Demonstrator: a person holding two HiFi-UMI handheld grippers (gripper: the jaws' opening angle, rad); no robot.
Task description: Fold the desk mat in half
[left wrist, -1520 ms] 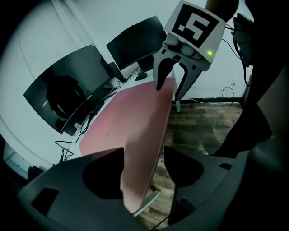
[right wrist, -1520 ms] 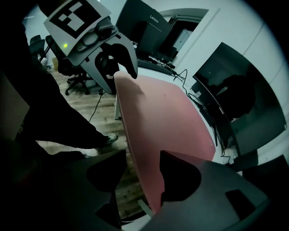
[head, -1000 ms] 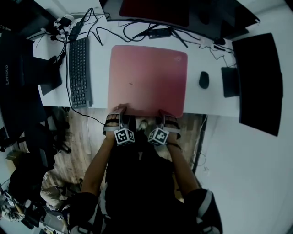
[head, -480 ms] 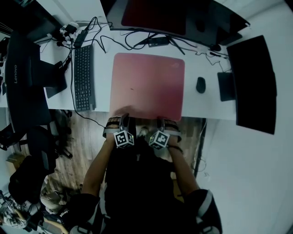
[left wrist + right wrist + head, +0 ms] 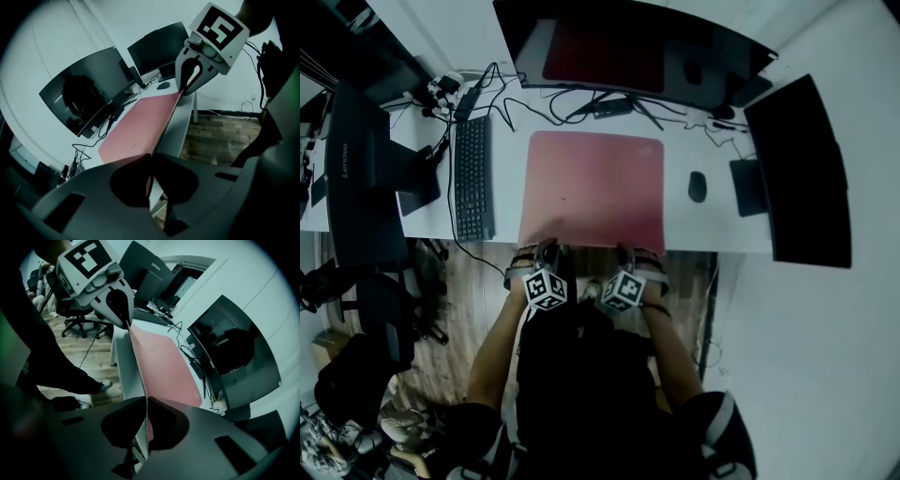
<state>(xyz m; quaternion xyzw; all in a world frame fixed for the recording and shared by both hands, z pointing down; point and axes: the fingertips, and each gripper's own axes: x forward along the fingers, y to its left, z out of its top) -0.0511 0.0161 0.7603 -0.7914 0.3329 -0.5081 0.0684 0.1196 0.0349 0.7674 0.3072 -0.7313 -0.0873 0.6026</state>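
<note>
A pink desk mat [image 5: 591, 187] lies flat on the white desk [image 5: 506, 141], its near edge at the desk's front. My left gripper [image 5: 546, 255] is shut on that near edge at the left corner; the thin mat edge [image 5: 161, 133] runs straight in between its jaws [image 5: 151, 158]. My right gripper [image 5: 628, 257] is shut on the same edge near the right corner, and the edge [image 5: 139, 366] passes between its jaws [image 5: 145, 403]. Each gripper view shows the other gripper [image 5: 188, 84] [image 5: 123, 317] pinching the far end of the edge.
A black keyboard [image 5: 472, 178] lies left of the mat and a mouse [image 5: 697, 187] right of it. A wide monitor [image 5: 628, 47] with cables stands behind, another screen [image 5: 797, 169] at the right, a dark Lenovo screen [image 5: 356, 178] at the left. Wooden floor and chairs [image 5: 366, 319] are below.
Both grippers have stayed at the mat's near edge. The head view has shifted, so the mat looks smaller and more of the back monitor shows.
</note>
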